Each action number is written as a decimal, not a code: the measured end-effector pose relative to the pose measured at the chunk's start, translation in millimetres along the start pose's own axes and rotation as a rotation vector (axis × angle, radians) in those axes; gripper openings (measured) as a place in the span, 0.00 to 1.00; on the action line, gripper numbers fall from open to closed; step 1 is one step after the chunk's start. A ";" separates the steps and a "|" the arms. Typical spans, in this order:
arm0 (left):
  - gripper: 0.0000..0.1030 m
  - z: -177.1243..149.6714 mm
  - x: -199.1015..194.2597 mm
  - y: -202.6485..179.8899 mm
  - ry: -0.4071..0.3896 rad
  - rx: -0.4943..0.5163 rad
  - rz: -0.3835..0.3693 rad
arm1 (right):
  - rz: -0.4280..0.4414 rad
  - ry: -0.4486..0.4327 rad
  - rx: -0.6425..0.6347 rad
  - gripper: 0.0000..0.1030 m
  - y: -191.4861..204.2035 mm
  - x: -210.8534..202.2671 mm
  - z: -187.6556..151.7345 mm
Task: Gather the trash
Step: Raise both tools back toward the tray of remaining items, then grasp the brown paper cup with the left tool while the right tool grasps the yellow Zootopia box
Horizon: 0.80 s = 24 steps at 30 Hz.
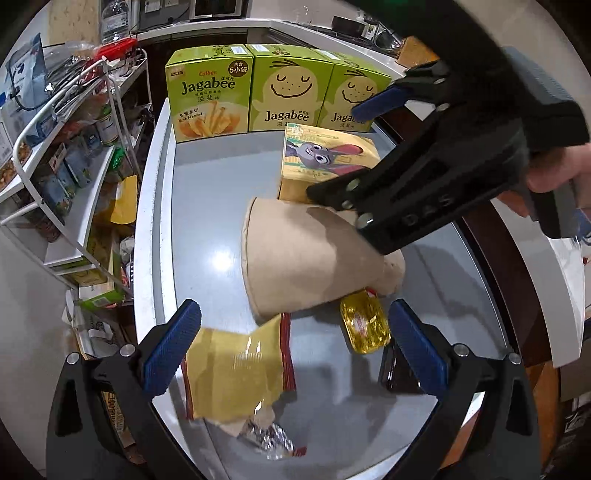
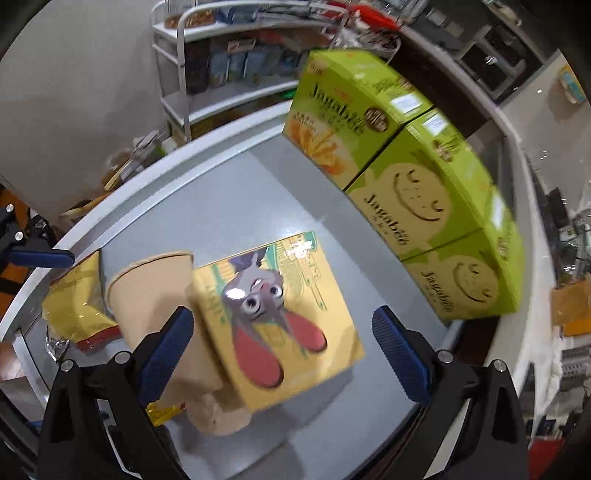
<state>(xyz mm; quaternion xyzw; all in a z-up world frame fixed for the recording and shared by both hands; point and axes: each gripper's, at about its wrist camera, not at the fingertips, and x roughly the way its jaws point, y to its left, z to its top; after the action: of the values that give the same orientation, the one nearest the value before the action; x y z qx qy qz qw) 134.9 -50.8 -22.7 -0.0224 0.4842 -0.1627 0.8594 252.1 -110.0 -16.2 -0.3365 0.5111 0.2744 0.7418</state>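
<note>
A glossy grey worktop (image 1: 207, 206) with a raised white rim fills the near middle. To its left stands a white metal tube-frame shelf rack (image 1: 70, 173), crowded with packets and jars. At the far side runs a long white counter (image 1: 221, 27) over dark cabinet fronts. A plain pale wall (image 2: 74, 74) rises behind the rack.

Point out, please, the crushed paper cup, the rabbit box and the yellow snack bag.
Crushed paper cup (image 1: 295, 258), left wrist view, side wall.
Rabbit box (image 2: 273, 317), right wrist view, top face.
Yellow snack bag (image 1: 236, 369), left wrist view, middle.
</note>
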 end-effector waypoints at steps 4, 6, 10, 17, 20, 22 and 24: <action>0.99 9.5 6.7 1.4 0.003 -0.008 0.008 | 0.134 0.053 0.088 0.86 -18.4 18.8 2.8; 0.99 13.7 9.4 2.8 0.005 -0.011 0.011 | 0.144 0.077 0.193 0.81 -34.1 23.3 -1.7; 0.99 19.4 17.1 2.5 0.021 -0.020 0.017 | 0.094 0.107 0.390 0.81 -58.0 21.6 -26.2; 0.99 29.3 27.8 -7.1 0.037 -0.013 0.003 | 0.067 0.116 0.569 0.82 -67.1 21.0 -71.5; 0.99 33.6 33.4 -10.3 0.049 -0.006 -0.002 | 0.109 0.119 0.618 0.85 -71.4 28.7 -77.6; 0.99 35.0 38.6 -10.5 0.059 -0.005 0.012 | 0.103 0.103 0.621 0.85 -70.7 29.5 -76.7; 0.99 34.0 42.9 -7.9 0.070 -0.019 0.014 | 0.080 0.093 0.618 0.89 -70.4 28.0 -73.8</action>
<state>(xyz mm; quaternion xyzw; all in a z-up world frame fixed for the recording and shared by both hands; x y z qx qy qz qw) 182.0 -75.2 -38.6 -0.0215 0.5157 -0.1528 0.8428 271.8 -209.6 -45.8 -0.0871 0.6165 0.1194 0.7734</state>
